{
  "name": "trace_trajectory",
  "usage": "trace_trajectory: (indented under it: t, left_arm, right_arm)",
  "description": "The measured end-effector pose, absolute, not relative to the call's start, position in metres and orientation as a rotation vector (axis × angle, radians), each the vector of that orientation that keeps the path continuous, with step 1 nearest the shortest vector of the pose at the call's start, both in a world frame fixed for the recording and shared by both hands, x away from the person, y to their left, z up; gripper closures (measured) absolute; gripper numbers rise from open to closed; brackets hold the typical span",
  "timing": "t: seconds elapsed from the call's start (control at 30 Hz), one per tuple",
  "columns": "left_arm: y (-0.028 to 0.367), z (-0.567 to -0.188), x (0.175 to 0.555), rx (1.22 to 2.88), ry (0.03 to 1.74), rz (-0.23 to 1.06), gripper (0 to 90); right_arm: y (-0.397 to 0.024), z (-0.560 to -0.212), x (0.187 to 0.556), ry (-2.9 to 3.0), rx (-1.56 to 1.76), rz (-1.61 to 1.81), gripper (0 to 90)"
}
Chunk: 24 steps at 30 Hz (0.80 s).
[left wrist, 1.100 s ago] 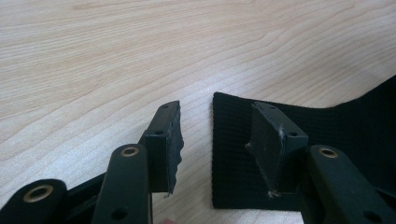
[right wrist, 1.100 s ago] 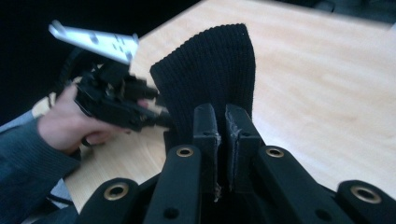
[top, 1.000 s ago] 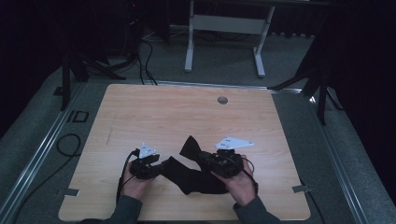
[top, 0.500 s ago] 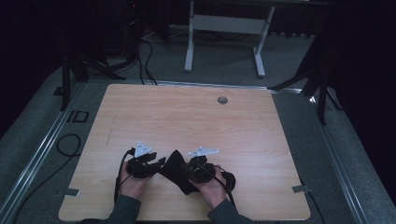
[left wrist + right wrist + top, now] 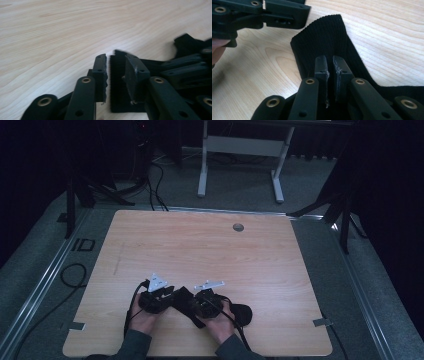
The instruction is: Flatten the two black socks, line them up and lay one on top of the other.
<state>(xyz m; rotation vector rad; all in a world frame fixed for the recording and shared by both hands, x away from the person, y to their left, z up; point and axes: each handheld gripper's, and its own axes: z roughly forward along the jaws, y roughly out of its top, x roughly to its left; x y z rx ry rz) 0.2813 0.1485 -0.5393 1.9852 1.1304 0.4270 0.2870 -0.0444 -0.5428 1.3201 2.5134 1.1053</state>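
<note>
A black ribbed sock (image 5: 243,313) lies on the wooden table (image 5: 210,250) near its front edge, between my two grippers. My right gripper (image 5: 196,307) is shut on the sock's leg (image 5: 324,37), and the cuff reaches away from it toward the left gripper (image 5: 274,12). My left gripper (image 5: 175,298) points right at the cuff. Its jaws have just been closing. The cuff's corner (image 5: 117,95) sits between them, and a thin strip of light shows beside the left pad (image 5: 101,75). The right gripper (image 5: 190,67) shows close at the right edge of the left gripper view.
A round grommet hole (image 5: 238,227) sits at the table's far edge. Cables (image 5: 75,275) trail on the floor to the left, and a white stand (image 5: 240,150) rises behind the table. Bare wood spreads over the far and side parts.
The right hand came left and down with the sock, close beside the left gripper. The sock, earlier raised and spread, now lies low on the table. The left hand stayed put.
</note>
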Motion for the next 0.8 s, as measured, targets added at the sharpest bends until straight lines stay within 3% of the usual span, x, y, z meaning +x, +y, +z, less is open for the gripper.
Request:
trace_trajectory:
  t: [0.13, 0.27, 0.47, 0.8]
  left_arm:
    - [0.143, -0.543, 0.282, 2.032, 1.118, 0.426, 76.6]
    - [0.139, -0.550, 0.285, 2.089, 1.146, 0.401, 78.0]
    - [0.140, -0.551, 0.287, 2.103, 1.161, 0.392, 78.1]
    - [0.139, -0.552, 0.286, 2.105, 1.170, 0.391, 78.1]
  right_arm:
    - [-0.043, -0.546, 0.287, 2.525, 1.310, 1.091, 82.3]
    - [-0.043, -0.548, 0.288, 2.567, 1.295, 1.127, 68.5]
    - [-0.064, -0.532, 0.285, 2.527, 1.284, 1.233, 58.1]
    - [-0.134, -0.512, 0.289, 2.345, 1.394, 1.189, 57.6]
